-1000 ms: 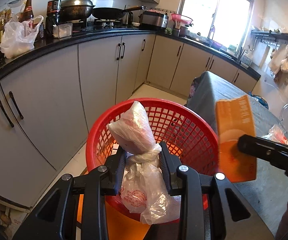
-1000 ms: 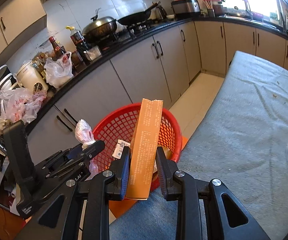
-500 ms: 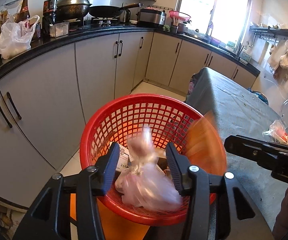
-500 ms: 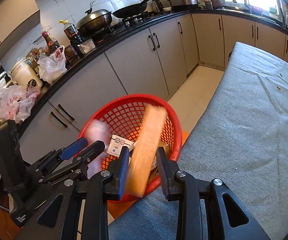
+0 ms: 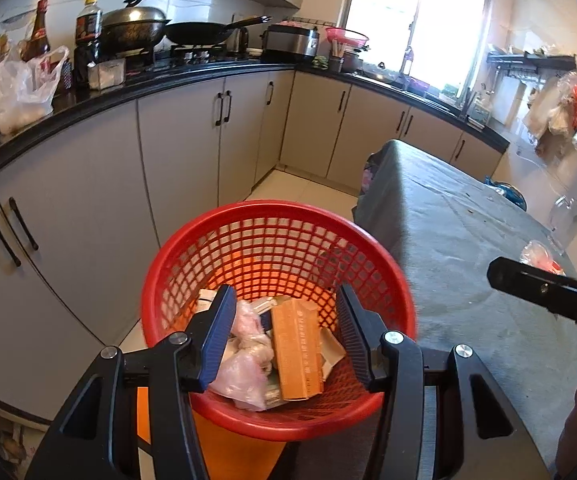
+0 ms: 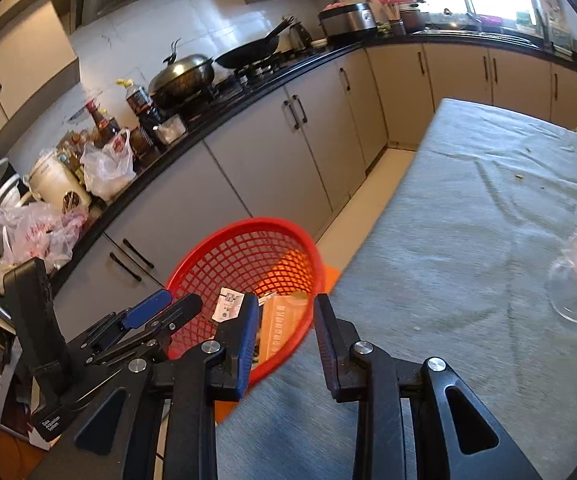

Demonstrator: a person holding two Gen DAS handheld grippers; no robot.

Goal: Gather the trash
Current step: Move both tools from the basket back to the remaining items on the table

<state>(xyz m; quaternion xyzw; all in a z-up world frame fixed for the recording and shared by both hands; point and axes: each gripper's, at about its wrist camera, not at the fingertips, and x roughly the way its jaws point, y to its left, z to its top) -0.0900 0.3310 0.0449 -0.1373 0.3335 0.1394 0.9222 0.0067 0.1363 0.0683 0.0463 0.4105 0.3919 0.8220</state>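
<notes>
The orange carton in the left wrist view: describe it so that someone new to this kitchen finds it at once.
Start at the red mesh basket standing on the floor between the grey cabinets and the cloth-covered table. Inside, among the trash at the bottom, the orange carton lies flat beside a crumpled pinkish plastic bag. It is the only long, stiff, orange box there.

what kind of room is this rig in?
A home kitchen, most likely: a black wok on a gas hob, grey base cabinets under a black counter, and a silver rice cooker near the window.
</notes>
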